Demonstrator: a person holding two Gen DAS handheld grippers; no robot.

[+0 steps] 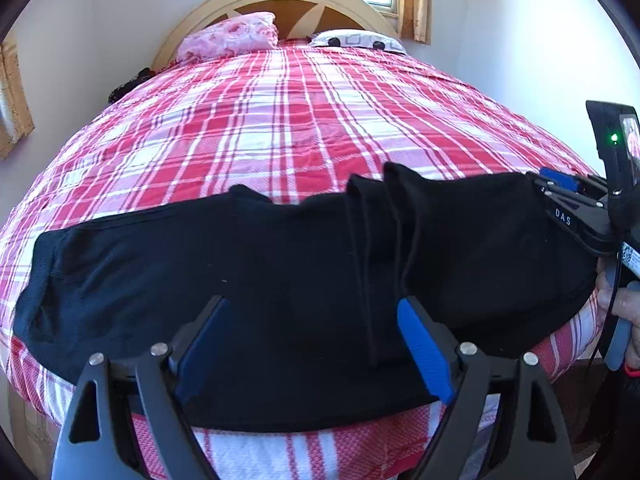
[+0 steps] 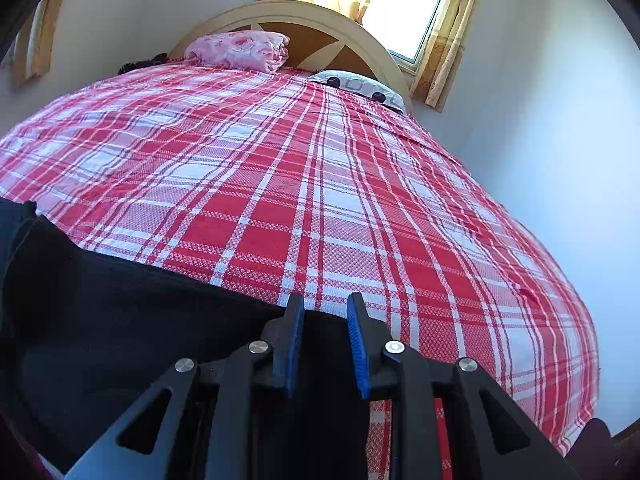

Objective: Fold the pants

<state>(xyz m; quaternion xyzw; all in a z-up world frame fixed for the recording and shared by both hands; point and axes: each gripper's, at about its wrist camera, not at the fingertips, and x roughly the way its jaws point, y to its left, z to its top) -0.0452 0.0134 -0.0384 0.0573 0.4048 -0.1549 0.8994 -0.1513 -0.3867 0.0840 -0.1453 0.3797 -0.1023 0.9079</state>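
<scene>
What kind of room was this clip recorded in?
Almost certainly a home bedroom: a bed with a red plaid cover, a curved wooden headboard with pillows against it, and a curtained window behind. Black pants lie across the near edge.

The only readable text is the white letters "DAS", printed on the black body of the right gripper [image 1: 560,184].
</scene>
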